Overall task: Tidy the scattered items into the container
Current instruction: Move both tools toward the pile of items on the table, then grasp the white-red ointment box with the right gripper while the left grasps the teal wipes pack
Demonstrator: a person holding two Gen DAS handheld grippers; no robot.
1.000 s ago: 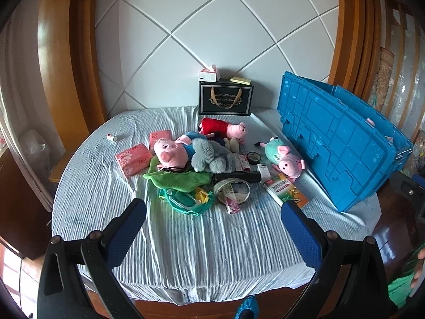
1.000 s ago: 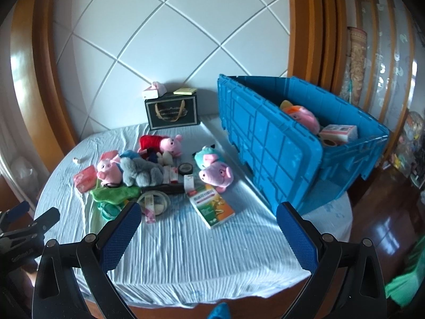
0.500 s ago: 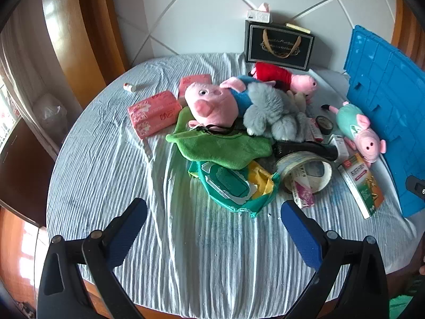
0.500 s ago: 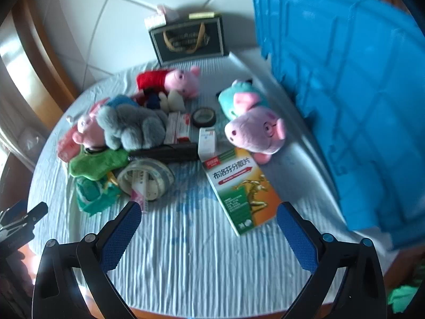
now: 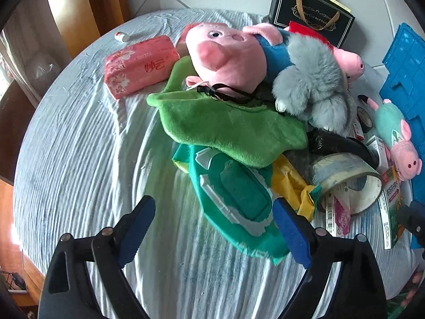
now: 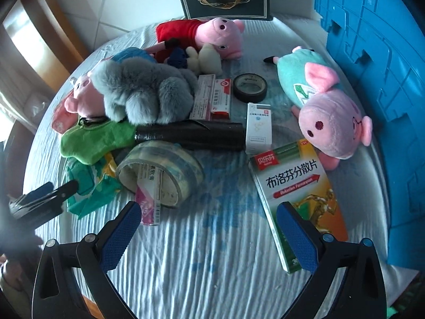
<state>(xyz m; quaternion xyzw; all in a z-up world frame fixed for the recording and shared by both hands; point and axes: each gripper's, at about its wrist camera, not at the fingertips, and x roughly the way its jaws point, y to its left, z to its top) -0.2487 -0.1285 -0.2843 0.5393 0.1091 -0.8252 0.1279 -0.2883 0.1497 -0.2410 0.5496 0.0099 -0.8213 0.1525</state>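
Both grippers have dropped from a wide look across the tabletop (image 6: 217, 252) to a close, steeply downward view of the clutter, so the reach toward a first pick appears under way. None of the scattered items visible on the cloth has gone in yet.

Nearest the left gripper (image 5: 212, 223) lies the green wipes pack (image 5: 233, 199), partly tucked under the green plush cloth (image 5: 225, 127). Its fingers have just been closing a little, yet they stand apart with the pack's lower end between them and no pad pressing on it — nothing grasped. That narrowing suggests the pack is the chosen item.

The right gripper (image 6: 209, 231) hangs with fingers spread and empty; its right finger overlaps the ibuprofen box (image 6: 294, 186), its left sits near the clear tape roll (image 6: 159, 172). I cannot tell whether either pad touches.

Further out: a black tube (image 6: 191, 133), a black tape ring (image 6: 249, 87), 3 small medicine boxes (image 6: 259, 125), a grey plush (image 6: 143, 93) heaped on a blue-shirted pig plush (image 5: 225, 53), a red-dressed pig (image 6: 207, 34), a teal pig (image 6: 324, 106) and a pink tissue pack (image 5: 138, 66).

The blue container (image 6: 372, 79) stands at the right edge of the tabletop, just beside the teal pig; only its outer wall shows, so every item must be lifted over that wall.
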